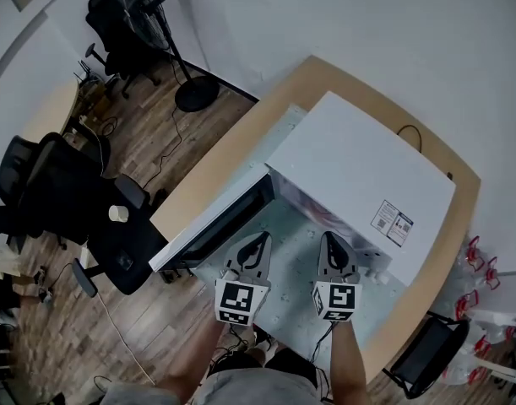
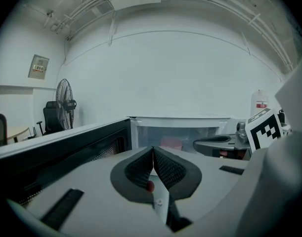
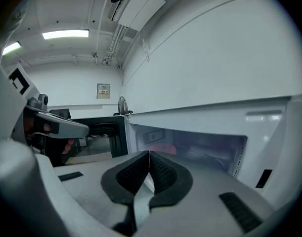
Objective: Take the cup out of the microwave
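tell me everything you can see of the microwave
The microwave is a white box with a flat top and a printed sticker near its front edge. Its door, dark with a mesh window, is swung wide open to the left. A blurred reddish thing, probably the cup, sits in the pale cavity. The microwave stands on a tan table; a cord runs behind.

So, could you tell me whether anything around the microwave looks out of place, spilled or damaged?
Nothing stands out. The microwave sits flat on the table with its door swung open, and no spill or damage shows. The reddish cup inside is too blurred to judge further.
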A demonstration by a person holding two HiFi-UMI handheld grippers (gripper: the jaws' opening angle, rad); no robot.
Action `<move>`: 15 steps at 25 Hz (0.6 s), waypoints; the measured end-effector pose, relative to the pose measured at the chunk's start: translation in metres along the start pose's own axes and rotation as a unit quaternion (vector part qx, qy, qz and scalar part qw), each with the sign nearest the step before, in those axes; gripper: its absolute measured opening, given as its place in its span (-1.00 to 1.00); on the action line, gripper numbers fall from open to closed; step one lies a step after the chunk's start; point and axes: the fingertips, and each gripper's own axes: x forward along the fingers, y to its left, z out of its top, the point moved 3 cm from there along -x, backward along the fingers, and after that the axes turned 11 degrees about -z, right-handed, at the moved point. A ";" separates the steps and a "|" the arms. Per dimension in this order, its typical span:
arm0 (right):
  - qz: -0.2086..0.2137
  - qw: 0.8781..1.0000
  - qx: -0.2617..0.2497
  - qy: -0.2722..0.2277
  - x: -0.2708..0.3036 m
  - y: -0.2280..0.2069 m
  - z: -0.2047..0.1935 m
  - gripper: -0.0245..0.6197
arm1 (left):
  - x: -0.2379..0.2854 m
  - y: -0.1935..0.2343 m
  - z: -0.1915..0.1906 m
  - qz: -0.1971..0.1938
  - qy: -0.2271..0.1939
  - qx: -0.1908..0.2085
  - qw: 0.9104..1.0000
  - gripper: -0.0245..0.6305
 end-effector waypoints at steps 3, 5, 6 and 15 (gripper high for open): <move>-0.005 1.000 0.003 -0.001 0.012 -0.004 -0.004 -0.87 | 0.007 0.002 -0.006 0.000 0.004 0.001 1.000 -0.85; -0.007 1.000 0.004 -0.005 0.019 -0.007 -0.004 -0.87 | 0.011 0.004 -0.009 0.000 0.005 0.000 1.000 -0.85; -0.005 1.000 0.004 -0.007 0.022 -0.007 -0.004 -0.87 | 0.013 0.005 -0.010 0.001 0.006 -0.001 1.000 -0.85; 0.002 1.000 0.010 -0.009 0.057 -0.008 -0.011 0.07 | 0.025 0.015 -0.019 0.011 0.013 -0.009 1.000 -0.85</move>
